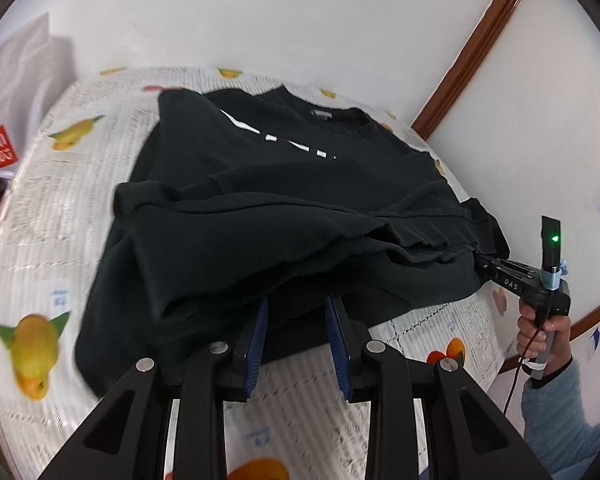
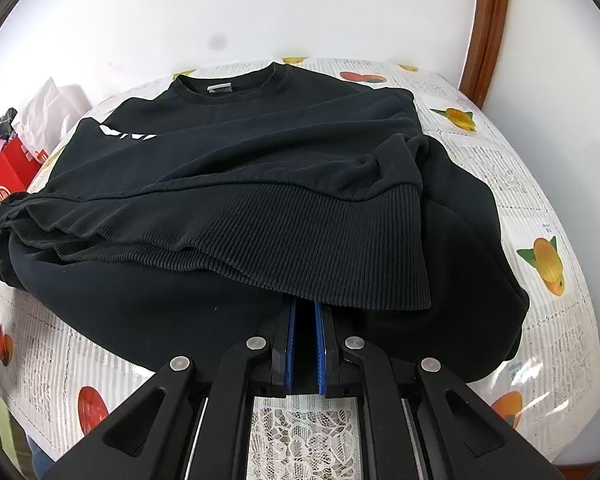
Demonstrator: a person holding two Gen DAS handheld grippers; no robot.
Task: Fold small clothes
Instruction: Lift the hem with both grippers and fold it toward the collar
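A black sweatshirt (image 1: 284, 200) with white chest print lies on the round table, its lower part folded up over the body. It fills the right wrist view (image 2: 260, 184), ribbed hem toward me. My left gripper (image 1: 296, 308) is open, its blue pads at the near edge of the cloth with nothing between them. My right gripper (image 2: 307, 308) is shut on the ribbed hem (image 2: 340, 256), which drapes over the fingertips. The right gripper also shows in the left wrist view (image 1: 484, 268), at the shirt's right edge.
The table (image 1: 32, 216) has a white cloth printed with fruit. White wall stands behind, with a brown wooden door frame (image 1: 472, 52) at the right. Red boxes and bags (image 2: 12, 168) are piled at the left edge of the table.
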